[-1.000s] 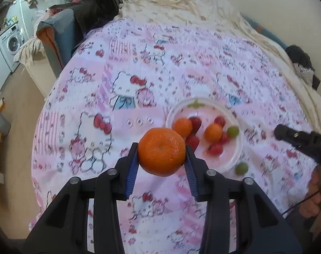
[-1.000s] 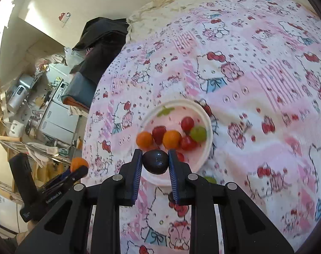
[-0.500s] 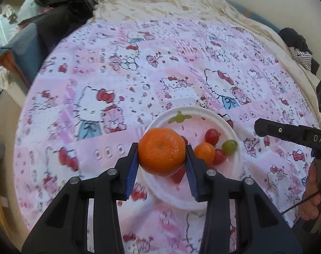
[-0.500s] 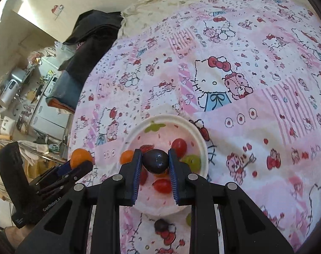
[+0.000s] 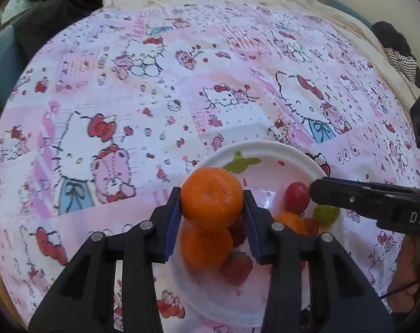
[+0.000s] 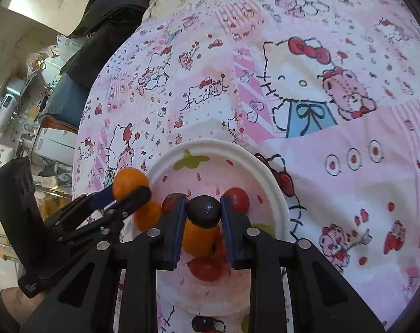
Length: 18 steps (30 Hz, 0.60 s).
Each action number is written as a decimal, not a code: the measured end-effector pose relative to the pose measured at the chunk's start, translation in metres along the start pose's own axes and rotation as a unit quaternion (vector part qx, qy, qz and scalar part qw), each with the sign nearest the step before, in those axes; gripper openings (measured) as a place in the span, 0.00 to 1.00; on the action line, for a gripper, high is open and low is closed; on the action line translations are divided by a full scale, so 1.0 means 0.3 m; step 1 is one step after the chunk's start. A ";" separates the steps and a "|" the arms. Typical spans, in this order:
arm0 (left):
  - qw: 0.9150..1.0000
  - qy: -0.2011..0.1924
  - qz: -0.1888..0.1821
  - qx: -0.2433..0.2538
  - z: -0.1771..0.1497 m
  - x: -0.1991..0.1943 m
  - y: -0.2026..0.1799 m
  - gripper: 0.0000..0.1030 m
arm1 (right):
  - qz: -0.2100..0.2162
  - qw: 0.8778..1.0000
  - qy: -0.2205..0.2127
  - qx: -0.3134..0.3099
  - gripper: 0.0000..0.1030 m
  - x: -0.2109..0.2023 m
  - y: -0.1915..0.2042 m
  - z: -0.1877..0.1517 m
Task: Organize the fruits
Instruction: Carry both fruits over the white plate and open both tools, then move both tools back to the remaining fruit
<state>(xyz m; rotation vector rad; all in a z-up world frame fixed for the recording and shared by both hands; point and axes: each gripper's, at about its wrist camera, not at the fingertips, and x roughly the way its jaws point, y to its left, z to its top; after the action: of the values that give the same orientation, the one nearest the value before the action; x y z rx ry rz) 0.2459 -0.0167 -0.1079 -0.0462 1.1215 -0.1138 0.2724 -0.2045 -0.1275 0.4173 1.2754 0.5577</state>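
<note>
Step in hand: delivery of fruit to plate [image 5: 268, 145].

Left gripper [image 5: 212, 211] clamps mandarin [image 5: 211, 197] above plate's near-left side. Right gripper [image 6: 203, 213] pinches dark plum [image 6: 203, 211] over plate centre.

Next, likely: lower into free gap, ease jaws apart.

Mandarin dimpled, glossy; plum smooth, matte. Plate shallow, slick; bedsheet [image 5: 126, 97] soft.

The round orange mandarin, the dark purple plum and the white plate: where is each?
Round orange mandarin [image 5: 212, 198], left wrist view: front face.
Dark purple plum [image 6: 203, 211], right wrist view: middle.
White plate [image 6: 268, 183], right wrist view: right rim.
</note>
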 end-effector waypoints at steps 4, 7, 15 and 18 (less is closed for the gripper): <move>1.000 0.007 -0.003 0.006 -0.002 0.019 -0.001 0.38 | 0.007 1.000 0.017 0.023 0.28 0.047 -0.035 0.005; 1.000 0.012 -0.002 0.006 0.004 0.024 -0.005 0.41 | 0.016 0.999 0.014 0.033 0.28 0.049 -0.051 0.004; 1.000 -0.012 0.009 0.020 0.005 -0.026 -0.025 0.70 | 0.029 0.999 -0.010 0.037 0.63 -0.012 -0.045 0.016; 1.000 -0.013 0.008 0.016 0.003 -0.043 -0.024 0.70 | 0.028 0.999 -0.020 0.034 0.65 -0.042 -0.040 0.027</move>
<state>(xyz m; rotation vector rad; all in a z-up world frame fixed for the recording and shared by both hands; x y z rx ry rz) 0.2406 -0.0223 -0.0953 -0.0097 1.0932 -0.1175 0.2798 -0.2216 -0.1227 0.5195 1.2502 0.5532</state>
